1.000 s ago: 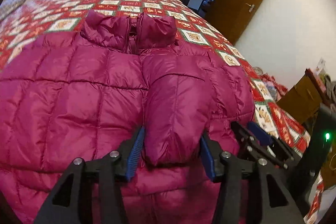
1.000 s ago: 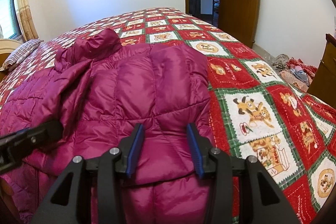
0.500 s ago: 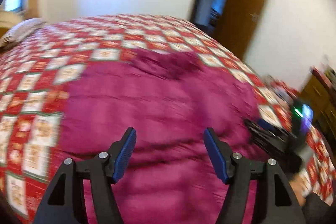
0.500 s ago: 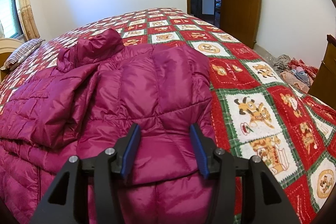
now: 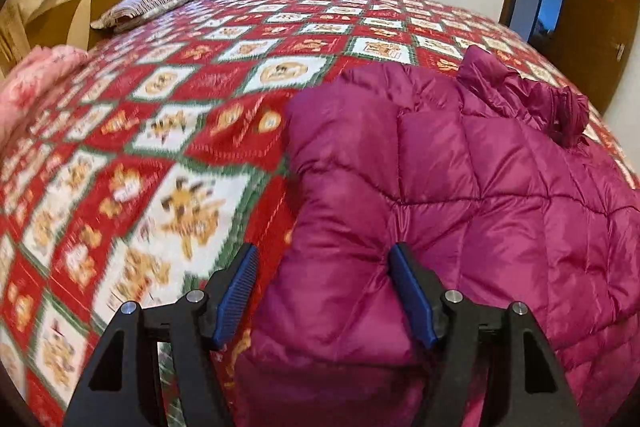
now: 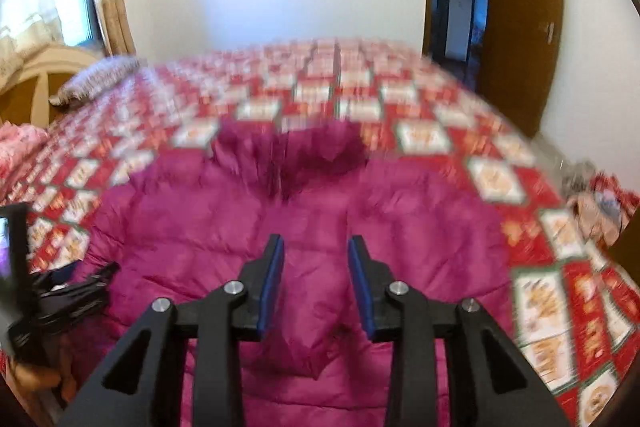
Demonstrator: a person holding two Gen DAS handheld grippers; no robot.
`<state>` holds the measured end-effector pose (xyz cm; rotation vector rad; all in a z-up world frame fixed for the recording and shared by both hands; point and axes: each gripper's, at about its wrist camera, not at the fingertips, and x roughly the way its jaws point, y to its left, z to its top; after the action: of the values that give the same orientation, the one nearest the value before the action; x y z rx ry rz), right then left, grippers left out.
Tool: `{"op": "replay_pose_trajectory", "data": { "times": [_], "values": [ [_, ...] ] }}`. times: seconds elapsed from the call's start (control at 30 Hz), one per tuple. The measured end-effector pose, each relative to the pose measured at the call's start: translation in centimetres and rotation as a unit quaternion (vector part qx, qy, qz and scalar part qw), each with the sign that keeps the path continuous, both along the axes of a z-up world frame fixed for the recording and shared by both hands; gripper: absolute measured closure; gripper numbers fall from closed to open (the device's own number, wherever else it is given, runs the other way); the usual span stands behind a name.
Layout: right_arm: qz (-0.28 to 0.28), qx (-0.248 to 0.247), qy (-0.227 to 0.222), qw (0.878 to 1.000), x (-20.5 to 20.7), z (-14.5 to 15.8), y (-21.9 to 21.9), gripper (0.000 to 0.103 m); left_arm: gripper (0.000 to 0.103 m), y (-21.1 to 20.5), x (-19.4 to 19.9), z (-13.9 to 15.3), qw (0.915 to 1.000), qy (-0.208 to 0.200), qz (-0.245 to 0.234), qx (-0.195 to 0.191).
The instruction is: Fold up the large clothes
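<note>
A magenta quilted down jacket (image 5: 460, 187) lies on the bed, collar toward the far side. In the left wrist view my left gripper (image 5: 324, 267) is open, its blue pads on either side of the jacket's left shoulder and sleeve edge, not closed on it. In the blurred right wrist view the jacket (image 6: 320, 227) lies spread below my right gripper (image 6: 316, 259), which is open and empty above the jacket's middle. The left gripper's black body (image 6: 60, 291) shows at that view's left edge.
The bed has a red, white and green patchwork quilt (image 5: 160, 131). A striped pillow (image 5: 152, 3) and a pink blanket (image 5: 32, 75) lie at the far left by the headboard. A brown door (image 6: 520, 19) stands open at the right. Clothes lie on the floor (image 6: 600, 195).
My left gripper let go of the folded sleeve and swung left to the jacket's left edge. My right gripper opened off the right side and moved over the jacket's middle.
</note>
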<state>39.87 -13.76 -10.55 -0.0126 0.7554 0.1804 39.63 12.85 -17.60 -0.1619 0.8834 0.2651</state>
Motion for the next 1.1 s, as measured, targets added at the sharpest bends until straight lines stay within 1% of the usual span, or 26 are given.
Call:
{"op": "replay_pose_trajectory", "data": {
  "times": [0.03, 0.07, 0.1, 0.13, 0.17, 0.23, 0.3, 0.37, 0.4, 0.47, 0.5, 0.57, 0.6, 0.67, 0.73, 0.77, 0.8, 0.83, 0.87, 0.9, 0.97, 1.0, 1.03, 1.1],
  "values": [
    [-0.006, 0.003, 0.028, 1.000, 0.5, -1.5, -0.1, 0.067, 0.034, 0.5, -0.3, -0.2, 0.9998, -0.005, -0.004, -0.016],
    [-0.009, 0.013, 0.066, 0.998, 1.0, -3.8, -0.4, 0.066, 0.034, 1.0, -0.4, -0.2, 0.9995, -0.010, -0.006, -0.029],
    [-0.006, 0.034, 0.082, 0.996, 0.9, -5.6, -0.9, 0.066, 0.034, 1.2, -0.5, -0.2, 0.9993, -0.012, -0.007, -0.034],
    [-0.007, 0.047, 0.057, 0.997, 0.2, -5.6, -1.3, 0.067, 0.033, 1.1, -0.4, -0.3, 0.9994, -0.011, -0.009, -0.030],
    [-0.010, 0.053, 0.056, 0.997, -0.1, -5.7, -1.5, 0.067, 0.032, 0.7, -0.3, -0.3, 0.9997, -0.010, -0.011, -0.022],
    [-0.012, 0.052, 0.059, 0.997, -0.3, -5.5, -1.5, 0.067, 0.031, 0.2, -0.2, -0.3, 0.9999, -0.004, -0.014, -0.007],
    [-0.007, 0.044, 0.061, 0.997, -0.5, -5.4, -1.6, 0.067, 0.031, 0.2, -0.2, 0.1, 0.9999, -0.001, -0.015, -0.006],
    [-0.009, 0.038, 0.071, 0.997, -0.7, -4.7, -1.9, 0.067, 0.031, 0.1, -0.3, 1.0, 0.9997, 0.003, -0.025, -0.001],
    [-0.010, 0.039, 0.072, 0.997, -0.9, -4.2, -1.9, 0.067, 0.031, 0.1, -0.4, 1.7, 0.9995, -0.003, -0.030, 0.008],
    [-0.016, 0.042, 0.048, 0.998, -1.3, -2.5, -2.3, 0.067, 0.031, 0.0, -0.5, 3.6, 0.9986, -0.030, -0.031, 0.030],
    [-0.017, 0.046, 0.026, 0.998, -1.3, -1.1, -2.3, 0.067, 0.031, 0.0, -0.2, 4.4, 0.9982, -0.039, -0.029, 0.036],
    [-0.003, 0.041, 0.002, 0.999, -0.6, 0.5, -1.4, 0.067, 0.031, 0.0, 1.4, 5.8, 0.9982, -0.044, -0.024, 0.032],
    [0.002, 0.029, 0.002, 1.000, 0.1, 0.8, -0.7, 0.067, 0.031, 0.0, 2.6, 6.1, 0.9988, -0.037, -0.022, 0.022],
    [0.010, 0.007, 0.016, 1.000, 1.9, 0.3, 0.7, 0.067, 0.031, 0.2, 4.6, 5.9, 0.9997, -0.018, -0.009, 0.013],
    [0.009, 0.001, 0.042, 0.999, 3.1, -1.3, 1.0, 0.067, 0.031, 0.6, 6.1, 4.9, 0.9999, -0.003, 0.009, 0.007],
    [0.008, 0.000, 0.059, 0.998, 3.6, -2.6, 1.0, 0.067, 0.031, 0.7, 6.7, 4.1, 0.9999, -0.001, 0.013, 0.009],
    [0.007, -0.001, 0.068, 0.998, 3.7, -3.5, 1.0, 0.067, 0.031, 0.6, 6.8, 3.4, 0.9998, 0.000, 0.012, 0.015],
    [0.008, -0.005, 0.068, 0.998, 3.8, -4.6, 0.9, 0.067, 0.031, 0.3, 6.8, 2.6, 0.9997, 0.002, 0.009, 0.025],
    [0.012, -0.008, 0.056, 0.998, 3.5, -5.1, 0.8, 0.067, 0.031, 0.2, 6.9, 1.0, 0.9995, 0.005, 0.003, 0.031],
    [0.015, -0.009, 0.047, 0.999, 3.1, -5.2, 0.8, 0.067, 0.029, 0.2, 6.7, -0.2, 0.9997, 0.005, 0.000, 0.024],
    [0.014, -0.014, 0.050, 0.999, 2.9, -5.0, 0.7, 0.067, 0.029, 0.5, 6.2, -0.5, 0.9999, -0.010, 0.008, 0.009],
    [0.014, -0.016, 0.055, 0.998, 2.9, -4.7, 0.7, 0.067, 0.023, 0.4, 6.1, -0.4, 0.9997, -0.009, 0.016, 0.017],
    [0.013, -0.016, 0.060, 0.998, 3.1, -4.2, 0.7, 0.067, 0.021, 0.4, 6.2, -0.4, 0.9995, -0.006, 0.020, 0.022],
    [0.000, 0.006, 0.058, 0.998, 3.8, -2.6, 0.3, 0.067, 0.019, 0.4, 6.1, -0.4, 0.9994, -0.008, 0.024, 0.022]
  ]
}}
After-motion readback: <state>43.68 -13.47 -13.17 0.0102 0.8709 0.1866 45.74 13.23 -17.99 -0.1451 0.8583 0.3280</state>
